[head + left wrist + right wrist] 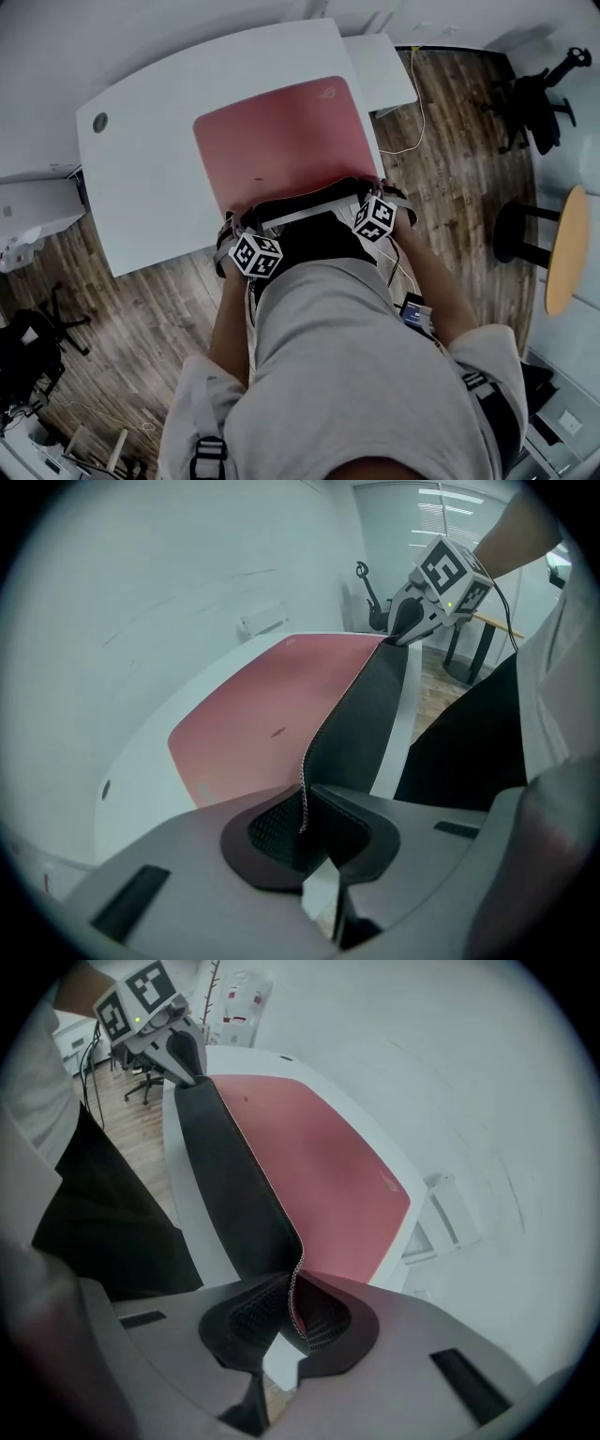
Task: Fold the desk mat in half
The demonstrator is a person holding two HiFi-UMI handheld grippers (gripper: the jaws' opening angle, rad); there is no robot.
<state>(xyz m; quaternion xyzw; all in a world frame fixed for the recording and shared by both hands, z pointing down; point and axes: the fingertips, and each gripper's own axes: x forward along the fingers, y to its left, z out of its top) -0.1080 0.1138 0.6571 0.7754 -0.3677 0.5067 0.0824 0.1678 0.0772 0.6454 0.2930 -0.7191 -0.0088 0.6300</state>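
Mat (281,141) near edge clamped at 2 corners: L tool (302,829), R tool (292,1314), both pitched steeply down.

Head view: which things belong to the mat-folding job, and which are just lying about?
In the job: desk mat, left tongs and right tongs shut on its near edge, white desk.
Lying about: office chair, round wooden table, black stool, floor cable.

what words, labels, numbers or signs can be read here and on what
No text here is readable.
Small mark at the far corner of the red rectangular desk mat: too small to read.
Cubes on the left tongs and right tongs: black-and-white square patterns, no letters.
Red patches on a white object across the room: blurred.
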